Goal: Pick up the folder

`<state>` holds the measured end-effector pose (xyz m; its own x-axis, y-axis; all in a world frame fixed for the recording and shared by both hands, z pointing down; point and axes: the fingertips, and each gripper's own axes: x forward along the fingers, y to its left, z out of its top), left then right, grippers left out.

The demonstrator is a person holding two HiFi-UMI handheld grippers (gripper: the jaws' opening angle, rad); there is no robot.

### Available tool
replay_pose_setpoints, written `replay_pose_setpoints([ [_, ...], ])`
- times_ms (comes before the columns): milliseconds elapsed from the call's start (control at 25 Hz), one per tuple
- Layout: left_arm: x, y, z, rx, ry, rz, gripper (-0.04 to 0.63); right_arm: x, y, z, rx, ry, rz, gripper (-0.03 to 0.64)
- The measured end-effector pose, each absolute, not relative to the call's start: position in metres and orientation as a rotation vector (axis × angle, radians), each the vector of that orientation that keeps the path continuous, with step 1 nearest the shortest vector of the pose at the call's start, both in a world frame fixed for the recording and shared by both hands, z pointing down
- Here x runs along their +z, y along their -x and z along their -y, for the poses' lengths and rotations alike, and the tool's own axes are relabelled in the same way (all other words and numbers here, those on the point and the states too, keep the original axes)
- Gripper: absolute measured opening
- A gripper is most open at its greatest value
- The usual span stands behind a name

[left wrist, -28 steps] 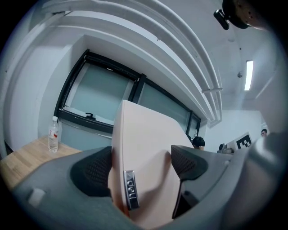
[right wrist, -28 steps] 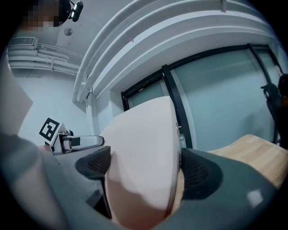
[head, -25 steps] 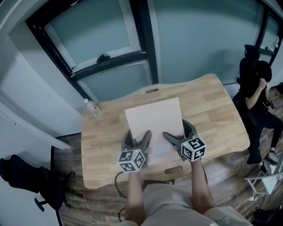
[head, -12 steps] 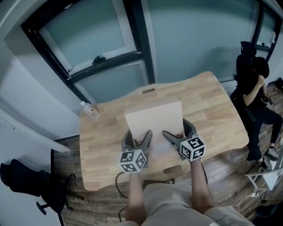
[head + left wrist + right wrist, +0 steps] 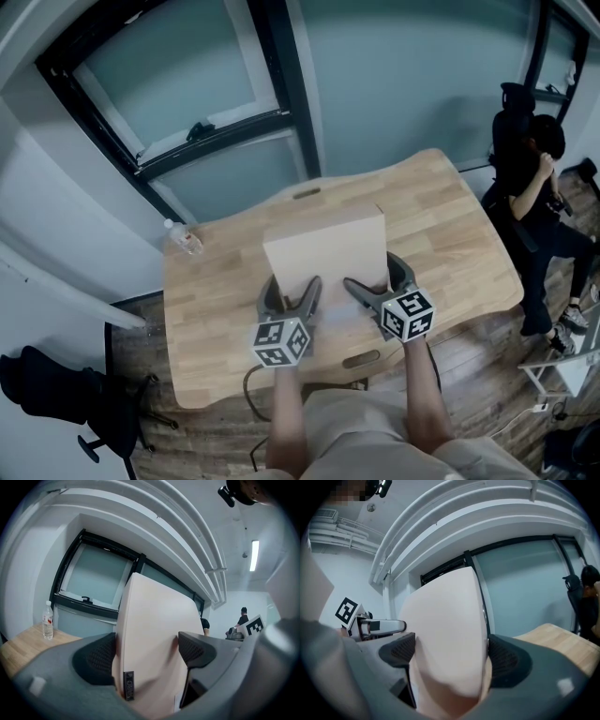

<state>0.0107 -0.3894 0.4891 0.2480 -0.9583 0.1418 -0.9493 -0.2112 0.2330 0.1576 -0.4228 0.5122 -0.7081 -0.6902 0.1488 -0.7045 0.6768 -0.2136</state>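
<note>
The folder (image 5: 326,248) is a pale, cream-coloured sheet, smooth and matte, rectangular with softly rounded corners. It is held at its near edge over the middle of the wooden table (image 5: 450,220), with its far edge tilted upward. The left gripper (image 5: 289,287) pinches the near-left part; in the left gripper view its two dark, finely dimpled pads press against both faces of the folder (image 5: 154,634), and a small dark rectangular tab shows on the folder's edge low between the jaws of the left gripper (image 5: 146,654). The right gripper (image 5: 379,281) clamps the near-right part the same way — its textured black pads close on the folder (image 5: 447,630), which bows slightly where the right gripper (image 5: 449,657) grips it. The table is light butcher-block planking with curved edges and a slot handle near the front. A clear plastic bottle (image 5: 185,238) stands near the table's far-left corner, well apart from the folder — it also appears in the left gripper view (image 5: 47,619).
</note>
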Motion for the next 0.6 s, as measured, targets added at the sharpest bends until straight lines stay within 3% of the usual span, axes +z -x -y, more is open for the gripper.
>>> replay_pose_setpoints([
  [600, 0.4894, -0.0028, 0.3859, -0.036, -2.247, 1.788, 0.403, 0.5153, -0.1487, 0.4219, 0.396, -1.148, 2.822, 0.483],
])
